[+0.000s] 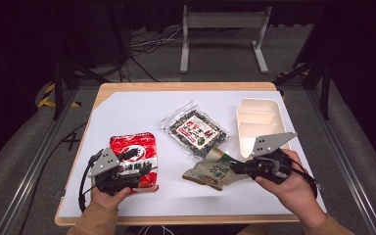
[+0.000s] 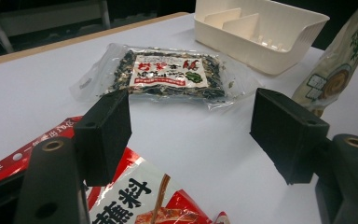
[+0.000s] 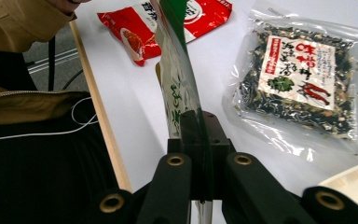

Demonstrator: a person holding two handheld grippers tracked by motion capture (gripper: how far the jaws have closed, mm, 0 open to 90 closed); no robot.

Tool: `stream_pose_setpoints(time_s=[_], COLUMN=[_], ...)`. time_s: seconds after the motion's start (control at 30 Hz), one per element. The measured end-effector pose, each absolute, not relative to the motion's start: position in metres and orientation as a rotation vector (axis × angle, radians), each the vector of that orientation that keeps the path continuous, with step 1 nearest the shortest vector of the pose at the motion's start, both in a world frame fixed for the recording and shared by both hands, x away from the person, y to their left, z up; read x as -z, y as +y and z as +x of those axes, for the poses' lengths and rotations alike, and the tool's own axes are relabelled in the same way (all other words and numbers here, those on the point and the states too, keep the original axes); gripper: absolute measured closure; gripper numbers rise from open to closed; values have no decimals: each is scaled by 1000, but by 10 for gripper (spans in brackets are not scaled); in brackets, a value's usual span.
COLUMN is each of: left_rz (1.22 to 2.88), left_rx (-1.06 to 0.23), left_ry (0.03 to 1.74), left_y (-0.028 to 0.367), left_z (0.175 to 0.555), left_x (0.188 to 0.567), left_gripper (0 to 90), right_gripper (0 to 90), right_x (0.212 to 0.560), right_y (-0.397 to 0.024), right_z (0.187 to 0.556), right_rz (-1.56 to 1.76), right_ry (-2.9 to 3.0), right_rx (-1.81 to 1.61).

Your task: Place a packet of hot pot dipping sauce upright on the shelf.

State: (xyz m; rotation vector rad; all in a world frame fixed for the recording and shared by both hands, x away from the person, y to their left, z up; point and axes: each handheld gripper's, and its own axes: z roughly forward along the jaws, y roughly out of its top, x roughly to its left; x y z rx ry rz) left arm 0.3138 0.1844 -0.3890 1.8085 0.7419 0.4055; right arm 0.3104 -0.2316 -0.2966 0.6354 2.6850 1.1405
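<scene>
on the clear packet [image 1: 195,132], a red-and-white label [image 3: 300,66] with red characters.

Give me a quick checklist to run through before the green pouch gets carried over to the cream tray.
1. Right tongs shut on the green pouch: ok, its edge is clamped between the jaws.
2. Pouch lifted off the table: cannot tell; in the high view its far end looks close to the white sheet.
3. Cream tray compartments free: ok, no packets in the dividers.
4. Path to the tray: ok, the clear seaweed packet lies to the side.
5. Left tongs out of the way: ok, open over the red packet, gripping nothing.
</scene>
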Motion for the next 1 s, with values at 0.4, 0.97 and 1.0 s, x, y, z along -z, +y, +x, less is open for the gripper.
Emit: stream_pose_setpoints(time_s=[0.4,0.97,1.0], left_rz=[1803,1796,1798], left_rx=[-410,-408,-403], left_ry=[750,781,786], left_y=[186,193,194], left_z=[313,319,319], left_x=[389,392,391], left_gripper=[291,290,290], right_gripper=[896,896,896], right_x=[270,244,243], right_y=[-238,-258,-260], right_z=[322,350,351], right_rz=[623,663,667], right_ry=[2647,2600,2597], right_rx=[-1112,-1088,-1086])
